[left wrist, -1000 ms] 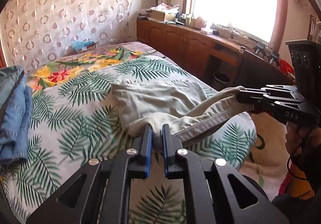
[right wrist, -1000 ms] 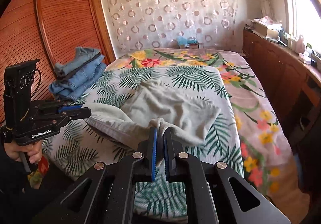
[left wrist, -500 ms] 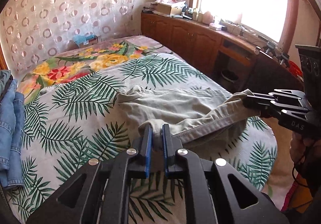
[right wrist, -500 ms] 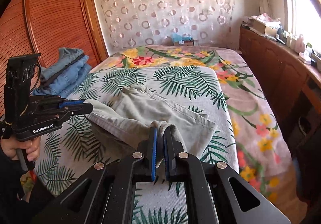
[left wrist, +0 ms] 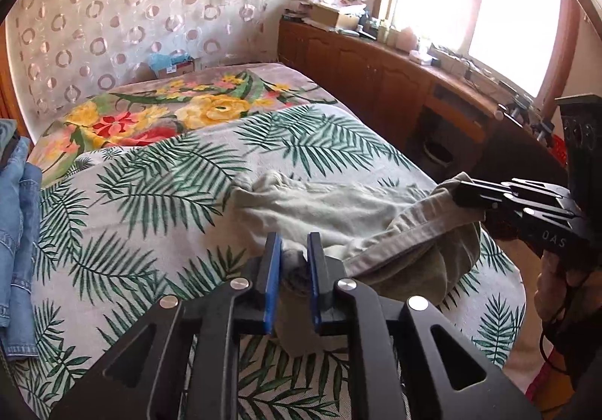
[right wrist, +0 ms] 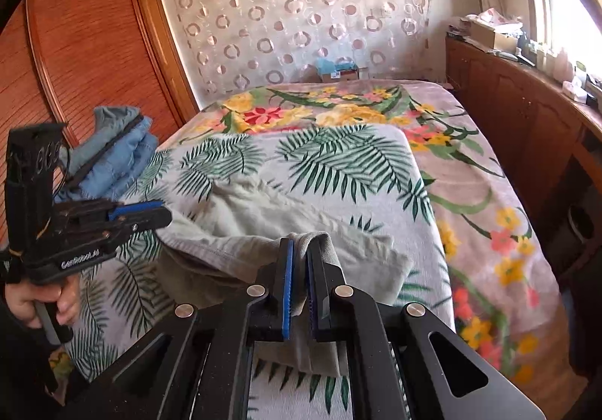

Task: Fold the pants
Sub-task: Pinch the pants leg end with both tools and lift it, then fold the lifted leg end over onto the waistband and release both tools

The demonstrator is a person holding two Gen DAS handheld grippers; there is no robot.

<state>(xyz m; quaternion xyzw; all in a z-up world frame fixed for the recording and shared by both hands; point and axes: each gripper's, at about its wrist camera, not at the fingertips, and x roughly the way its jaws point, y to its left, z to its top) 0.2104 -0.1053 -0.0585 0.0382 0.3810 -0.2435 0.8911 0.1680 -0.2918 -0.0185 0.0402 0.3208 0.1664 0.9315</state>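
Currently the pale khaki pants (left wrist: 338, 209) are stretched by the waistband between both grippers, near the foot of the bed (left wrist: 158, 194). The left gripper (left wrist: 293, 254), whose jaws have just been easing apart, has cloth between its pads; the right gripper (right wrist: 297, 262) is clamped on the other waistband end. The legs trail away toward the headboard, so the long axis lies straight ahead of both hands, neither nearer.
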